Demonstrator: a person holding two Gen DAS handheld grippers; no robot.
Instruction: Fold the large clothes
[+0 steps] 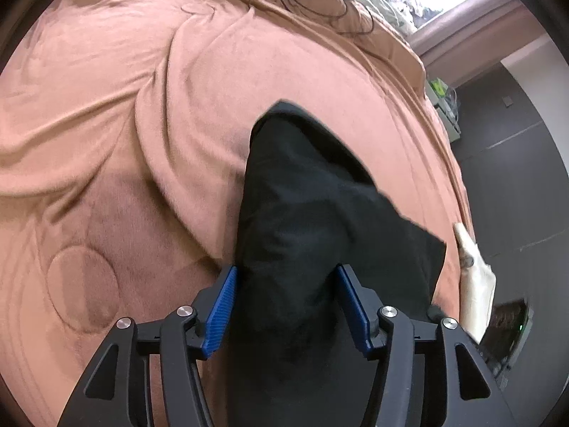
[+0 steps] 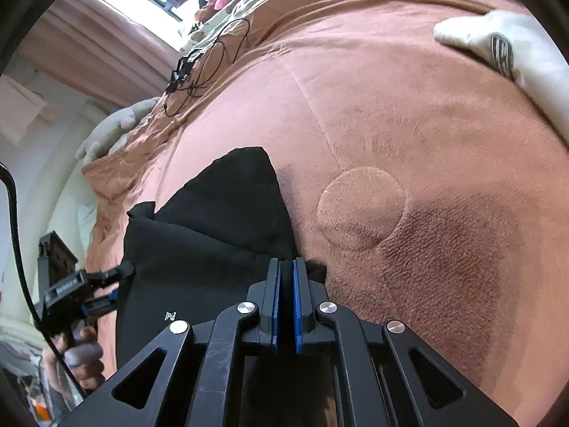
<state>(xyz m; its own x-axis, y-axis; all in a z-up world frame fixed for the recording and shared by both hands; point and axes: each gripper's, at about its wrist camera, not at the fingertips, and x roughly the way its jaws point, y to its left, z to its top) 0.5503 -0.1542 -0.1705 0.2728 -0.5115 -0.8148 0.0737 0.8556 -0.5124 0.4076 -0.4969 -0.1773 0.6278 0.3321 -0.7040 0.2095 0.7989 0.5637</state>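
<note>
The black garment point(image 1: 313, 213) lay on the bed's pink blanket point(image 1: 124, 114). The left gripper point(image 1: 286, 284) straddled the cloth, jaws spread wide. The right gripper point(image 2: 286, 281) had its jaws clenched on the garment's edge.

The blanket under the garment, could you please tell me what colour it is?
Salmon pink blanket, with a raised circle pattern; clearest in the right wrist view.

l gripper point(image 1: 286, 272) open, r gripper point(image 2: 287, 267) clamped
</note>
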